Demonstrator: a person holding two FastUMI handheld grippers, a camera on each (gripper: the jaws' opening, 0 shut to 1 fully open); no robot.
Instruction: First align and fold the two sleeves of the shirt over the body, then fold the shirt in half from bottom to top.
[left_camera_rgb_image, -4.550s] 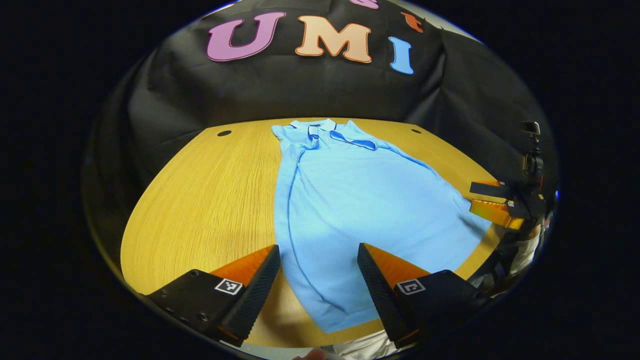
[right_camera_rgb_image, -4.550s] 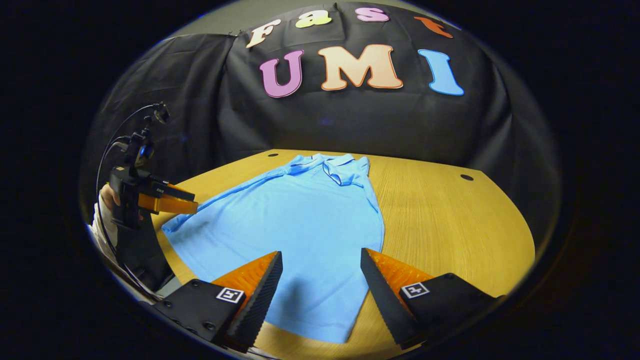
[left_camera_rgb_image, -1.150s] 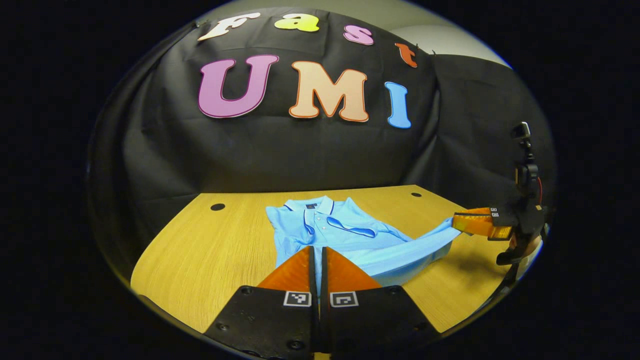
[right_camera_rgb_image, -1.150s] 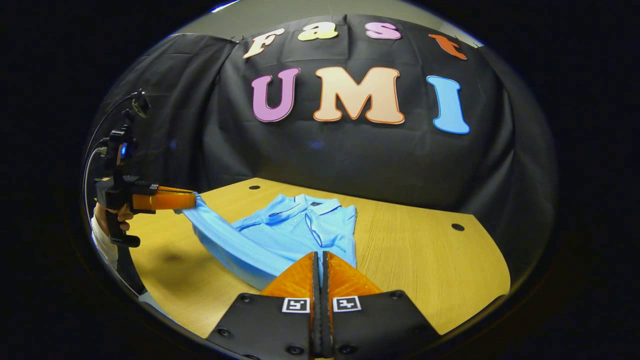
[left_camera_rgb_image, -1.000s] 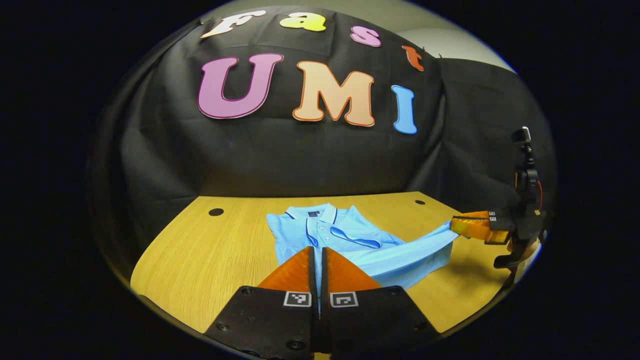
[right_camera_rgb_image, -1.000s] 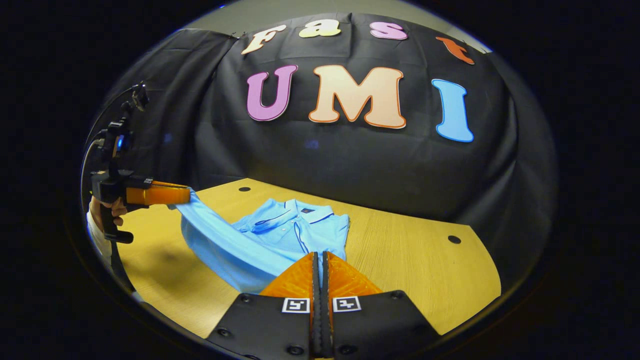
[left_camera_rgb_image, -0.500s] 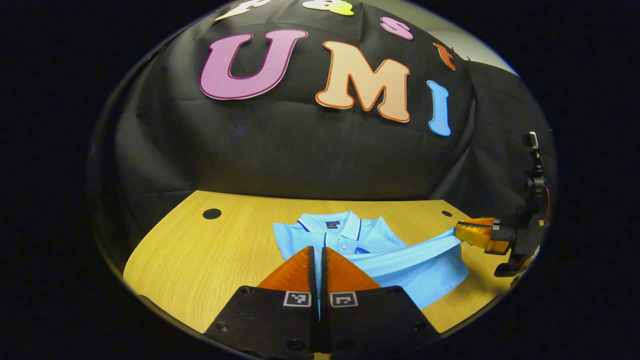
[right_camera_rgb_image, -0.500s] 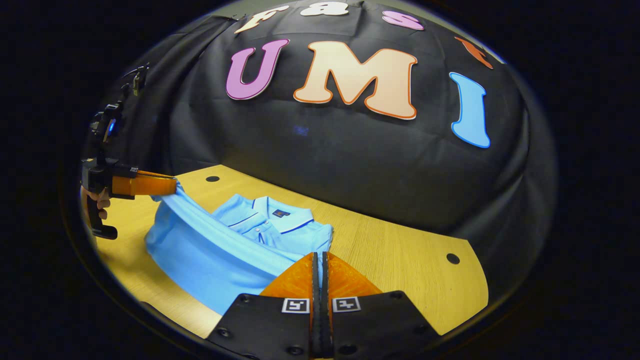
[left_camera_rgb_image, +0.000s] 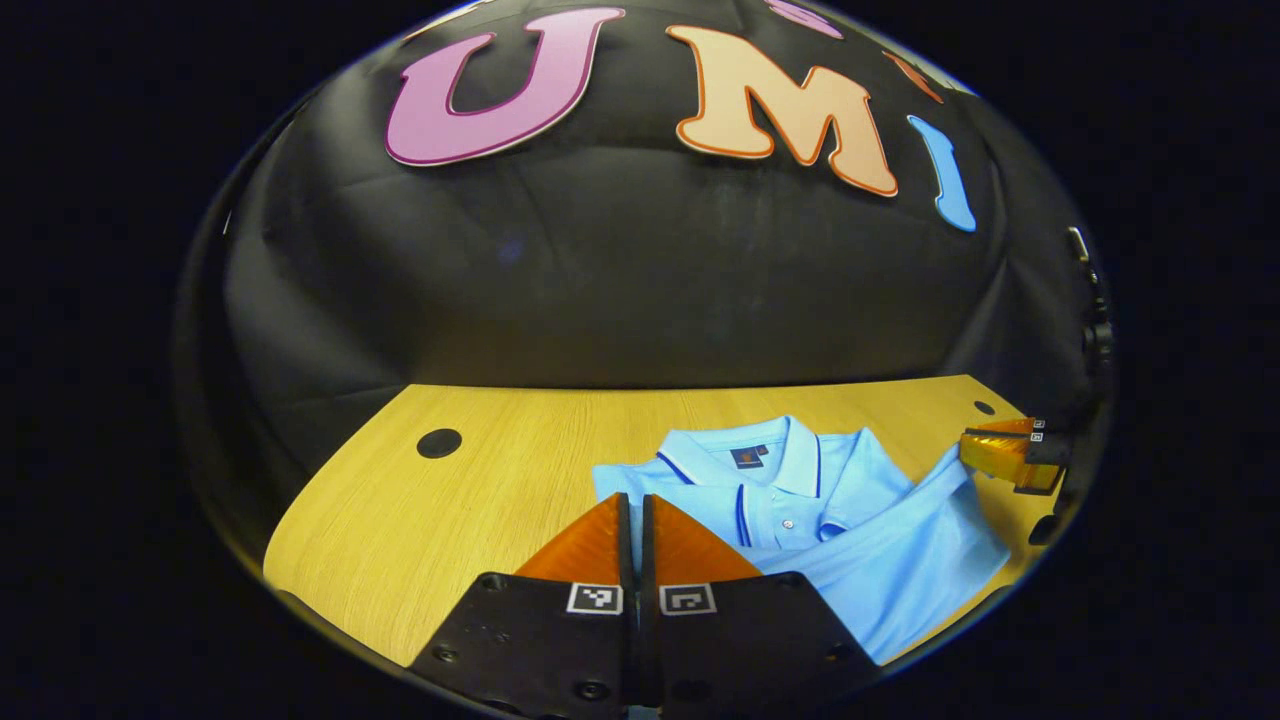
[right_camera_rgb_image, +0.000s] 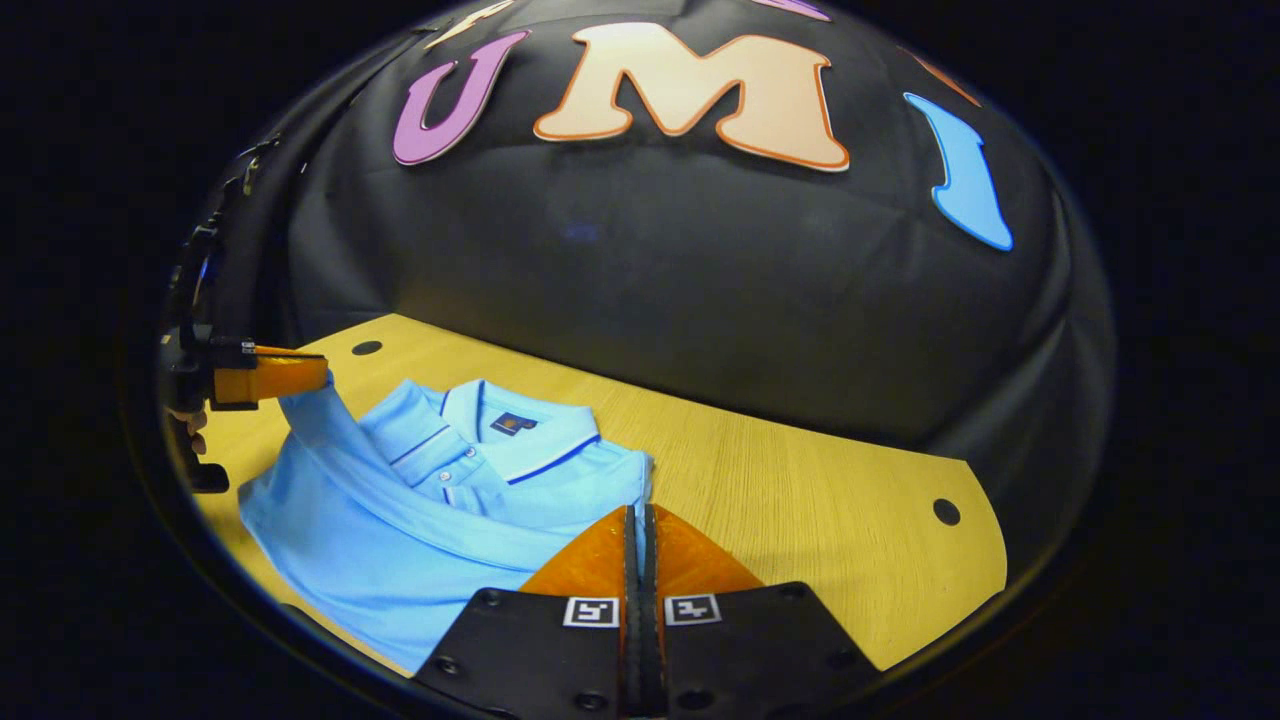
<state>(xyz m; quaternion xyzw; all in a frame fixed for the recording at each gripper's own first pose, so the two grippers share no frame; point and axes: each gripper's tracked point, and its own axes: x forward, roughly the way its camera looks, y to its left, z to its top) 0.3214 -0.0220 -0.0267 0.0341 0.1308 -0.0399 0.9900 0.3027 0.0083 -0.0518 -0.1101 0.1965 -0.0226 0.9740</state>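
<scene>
Both grippers pinch the shirt (left_camera_rgb_image: 860, 550) hem: left gripper (left_camera_rgb_image: 636, 520) closed at 6 o'clock, right gripper (right_camera_rgb_image: 637, 528) likewise; the fabric seems clamped, folded up toward the collar (right_camera_rgb_image: 500, 425) on the table (right_camera_rgb_image: 800, 520)

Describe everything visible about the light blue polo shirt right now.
The light blue polo shirt, soft knit-looking fabric with dark piping on its collar and a buttoned placket, lies on the yellow wooden table, collar toward the wall. Its bottom edge is raised and carried toward the collar, pinched at each corner by the left hand-held gripper and right hand-held gripper.
</scene>
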